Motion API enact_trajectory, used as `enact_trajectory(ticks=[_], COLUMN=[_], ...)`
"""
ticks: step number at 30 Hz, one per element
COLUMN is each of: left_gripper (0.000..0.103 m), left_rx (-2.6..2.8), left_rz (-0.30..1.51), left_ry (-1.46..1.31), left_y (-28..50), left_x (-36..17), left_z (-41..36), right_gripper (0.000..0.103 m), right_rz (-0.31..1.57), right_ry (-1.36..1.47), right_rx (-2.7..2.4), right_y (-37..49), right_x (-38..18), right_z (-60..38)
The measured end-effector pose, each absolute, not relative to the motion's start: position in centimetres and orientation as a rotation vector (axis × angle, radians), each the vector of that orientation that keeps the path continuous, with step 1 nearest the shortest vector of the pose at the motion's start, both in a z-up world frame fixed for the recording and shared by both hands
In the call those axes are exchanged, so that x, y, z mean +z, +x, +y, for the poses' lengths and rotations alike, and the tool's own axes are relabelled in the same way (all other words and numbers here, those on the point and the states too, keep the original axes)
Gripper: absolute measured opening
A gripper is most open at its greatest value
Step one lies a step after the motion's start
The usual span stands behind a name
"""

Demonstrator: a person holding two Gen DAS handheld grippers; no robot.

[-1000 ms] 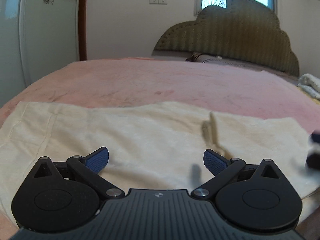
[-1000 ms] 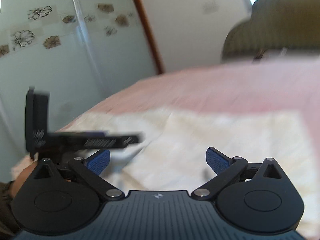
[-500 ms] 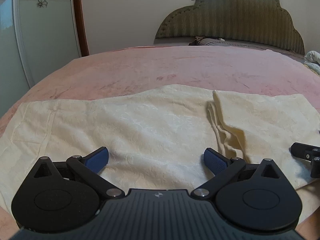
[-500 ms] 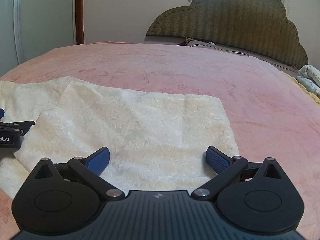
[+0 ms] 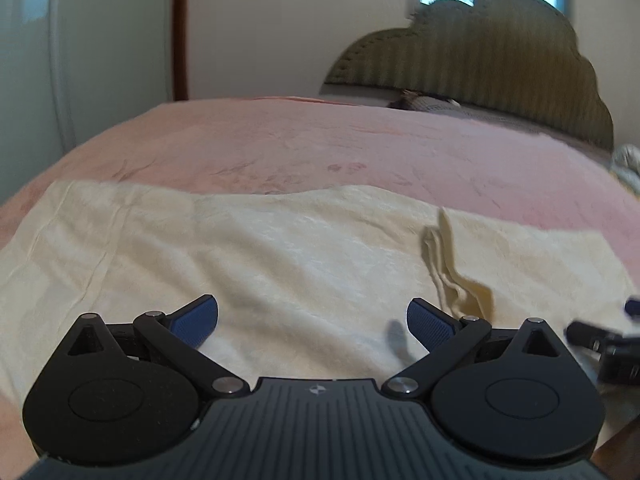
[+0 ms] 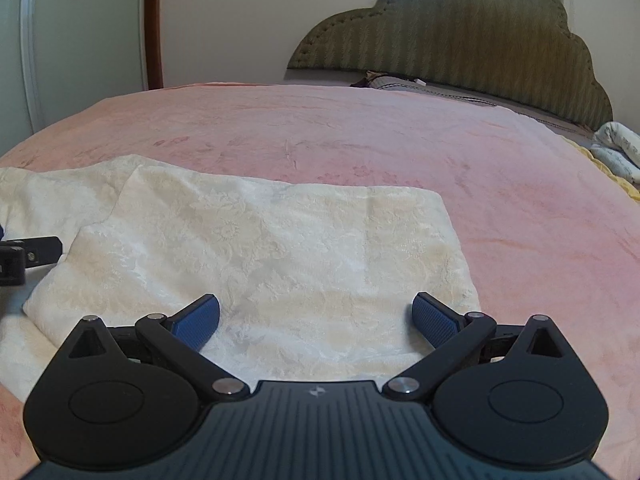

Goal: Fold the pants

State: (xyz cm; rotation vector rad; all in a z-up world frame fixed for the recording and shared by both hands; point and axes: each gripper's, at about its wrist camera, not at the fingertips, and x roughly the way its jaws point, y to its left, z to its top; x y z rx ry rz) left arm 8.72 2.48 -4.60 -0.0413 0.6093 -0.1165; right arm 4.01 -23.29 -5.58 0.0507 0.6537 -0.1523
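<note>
Cream embossed pants [image 6: 280, 248] flat on pink bedspread [image 6: 360, 136], one end folded over, both tools [image 5: 312, 320] [image 6: 316, 318] spread apart

- The bed [image 6: 400, 140] wore a pink blanket below a scalloped green headboard [image 6: 460, 36].
- Cream pants [image 6: 280, 248] lay flat at its end farthest from the headboard, one end folded over.
- A rolled pale cloth [image 6: 618, 148] sat nearer the headboard.

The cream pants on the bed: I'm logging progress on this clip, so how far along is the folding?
Done: one end of the cream pants is folded over, its edge lying on the lower layer. In hand: nothing; the left gripper and right gripper are both open over the fabric. Left: the long unfolded stretch spread across the pink bedspread probably needs another fold.
</note>
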Motion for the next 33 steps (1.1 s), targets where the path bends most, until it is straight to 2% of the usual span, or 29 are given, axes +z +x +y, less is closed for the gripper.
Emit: enact_trajectory(ticks=[3, 9, 13, 27, 33], left_gripper=[0.102, 0.102, 0.102, 0.101, 0.099], left_rx=[-0.134, 0.0, 0.103, 0.296, 0.183], left_rz=[0.587, 0.589, 0.593, 0.66, 0.796], left_ry=[-0.155, -0.025, -0.052, -0.128, -0.428], left_y=[7.9, 7.2, 6.4, 3.8, 4.1], left_x=[-4.1, -2.1, -1.2, 0.6, -1.3], left_z=[5.2, 8.6, 13.0, 21.0, 24.3], right_gripper=[0.103, 0.103, 0.103, 0.103, 0.103], right_rz=[0.646, 0.619, 0.578, 0.425, 0.355], right_ry=[0.058, 0.068, 0.095, -0.394, -0.625], right_rx=[-0.145, -0.128, -0.01, 0.403, 0.451], right_y=[3.7, 2.9, 2.2, -0.3, -1.5], right_x=[-5.5, -4.9, -3.6, -1.8, -3.7], right_z=[-23.3, -22.6, -20.5, -4.1, 1.1])
